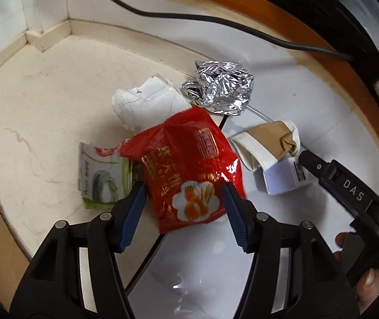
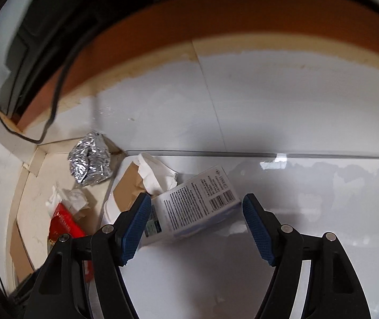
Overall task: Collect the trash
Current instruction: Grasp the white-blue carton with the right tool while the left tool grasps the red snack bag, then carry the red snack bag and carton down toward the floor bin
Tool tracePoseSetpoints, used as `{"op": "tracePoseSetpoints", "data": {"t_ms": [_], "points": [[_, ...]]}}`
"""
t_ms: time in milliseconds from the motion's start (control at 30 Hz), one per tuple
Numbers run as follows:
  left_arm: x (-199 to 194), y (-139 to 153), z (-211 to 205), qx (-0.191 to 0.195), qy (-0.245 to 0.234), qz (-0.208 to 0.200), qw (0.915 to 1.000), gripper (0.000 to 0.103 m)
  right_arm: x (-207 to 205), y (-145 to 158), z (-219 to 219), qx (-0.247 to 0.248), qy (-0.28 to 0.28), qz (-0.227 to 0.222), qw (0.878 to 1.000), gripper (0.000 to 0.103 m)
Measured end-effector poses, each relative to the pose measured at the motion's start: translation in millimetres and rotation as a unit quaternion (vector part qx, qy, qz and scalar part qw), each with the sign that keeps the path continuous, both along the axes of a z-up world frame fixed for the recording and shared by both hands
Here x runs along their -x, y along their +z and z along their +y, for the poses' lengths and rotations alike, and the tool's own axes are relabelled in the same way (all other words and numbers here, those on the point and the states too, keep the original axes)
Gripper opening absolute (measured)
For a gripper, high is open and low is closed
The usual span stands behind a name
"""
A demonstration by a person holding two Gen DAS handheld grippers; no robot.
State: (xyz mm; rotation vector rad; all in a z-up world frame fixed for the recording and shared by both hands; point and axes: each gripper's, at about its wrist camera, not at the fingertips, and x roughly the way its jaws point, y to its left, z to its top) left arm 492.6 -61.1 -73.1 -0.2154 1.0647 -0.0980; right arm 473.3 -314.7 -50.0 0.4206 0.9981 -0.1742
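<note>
Red crinkled snack wrapper sits between the left claw's spread jaws, while the right claw, also apart, straddles a white printed carton.

Left gripper: 2 black plastic fingers, each faced with a blue ribbed pad. 4 round silver pivot screws across the black linkage arms, with triangular cut-outs lower in the arms.

Right gripper: same build, black linkage, 2 blue pads with a fine cross-hatch texture, 3 silver screws in view.

In the left wrist view, the right gripper's black body carries white lettering "DAS" and a small round fastener. Bare skin of the person's right hand shows at the lower right edge, 1 fingernail visible.
</note>
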Motion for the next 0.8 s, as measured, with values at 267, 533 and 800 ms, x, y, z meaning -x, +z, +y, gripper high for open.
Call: {"op": "tracePoseSetpoints", "data": {"t_ms": [267,533,800], "points": [[-17,-16,-9,-0.014,0.02,0.017,0.9996,0.056,-19,-14,2,-0.025,-0.019,0.004,1.0,0.078],[-6,-19,-17,-0.012,0.022,0.015,0.9996,0.024,-23,-20,16,-0.022,0.0,0.006,1.0,0.068],[37,-7,-4,0.008,-0.003,-0.007,0.9999,0.004,12,-2,41,0.008,0.055,-0.027,0.998,0.046]]}}
